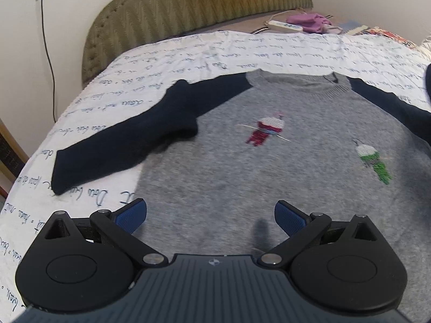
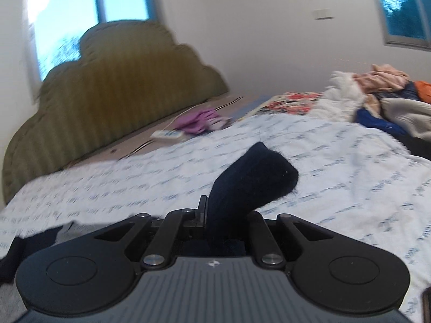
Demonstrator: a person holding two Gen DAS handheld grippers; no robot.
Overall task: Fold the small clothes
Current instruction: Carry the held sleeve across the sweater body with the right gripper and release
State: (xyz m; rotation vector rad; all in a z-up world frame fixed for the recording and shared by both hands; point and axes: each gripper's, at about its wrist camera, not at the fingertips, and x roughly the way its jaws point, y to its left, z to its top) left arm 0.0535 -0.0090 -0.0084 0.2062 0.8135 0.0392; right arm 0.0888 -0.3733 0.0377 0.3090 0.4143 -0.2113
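Here the sleeves are being folded in over a small grey sweater [image 1: 269, 161] that lies flat, front up, on the white bedspread [image 1: 188, 51] with its neck toward the headboard [image 1: 188, 2]. One navy sleeve [image 1: 121, 140] lies doubled over at its elbow, its upper part resting across the edge of the grey body and its cuff out on the bedspread, so that side looks only partly done. The other sleeve [image 2: 253, 183] is the one in hand: the right gripper [image 2: 229, 218] is clamped on it, jaws drawn close with the dark knit standing up between them, lifted above the bed. The next move, as I judge it, is to carry that sleeve across the chest and lay it flat without dragging the body askew. The left gripper [image 1: 210, 215] hangs just over the hem end of the sweater, jaws spread wide and holding nothing; whether its blue pads [image 1: 132, 214] touch the knit I cannot tell.
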